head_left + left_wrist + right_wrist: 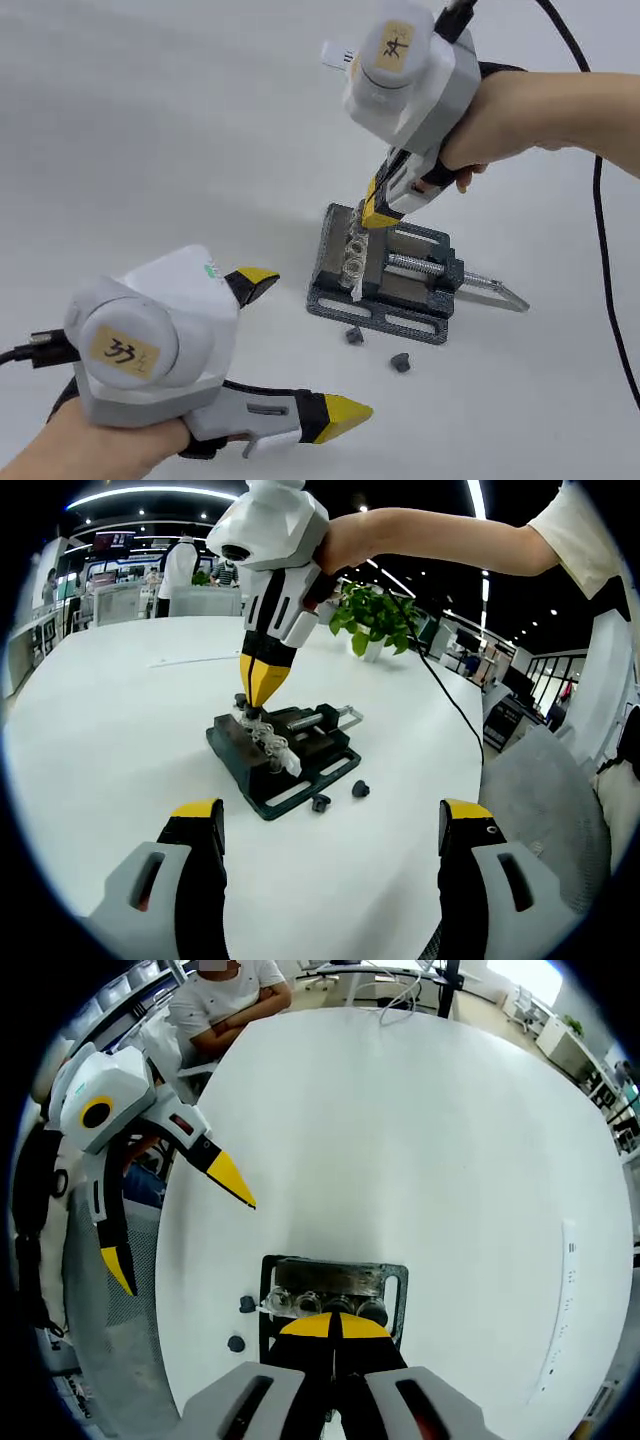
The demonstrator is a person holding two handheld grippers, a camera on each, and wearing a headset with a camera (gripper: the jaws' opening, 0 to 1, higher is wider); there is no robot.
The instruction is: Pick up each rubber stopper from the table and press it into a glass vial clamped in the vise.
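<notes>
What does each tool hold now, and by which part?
Left tool: open, nothing. Right tool: shut over the vials; whether its tips grip anything cannot be told.

A tan sticker (125, 352) on the round cap of the left gripper (310, 343) is showing a handwritten 33. A second sticker (393, 45) on the right gripper (375, 215) is showing handwritten digits, seemingly 34, turned sideways. A green mark (211, 268) on the left gripper's white shell is appearing too small to read
</notes>
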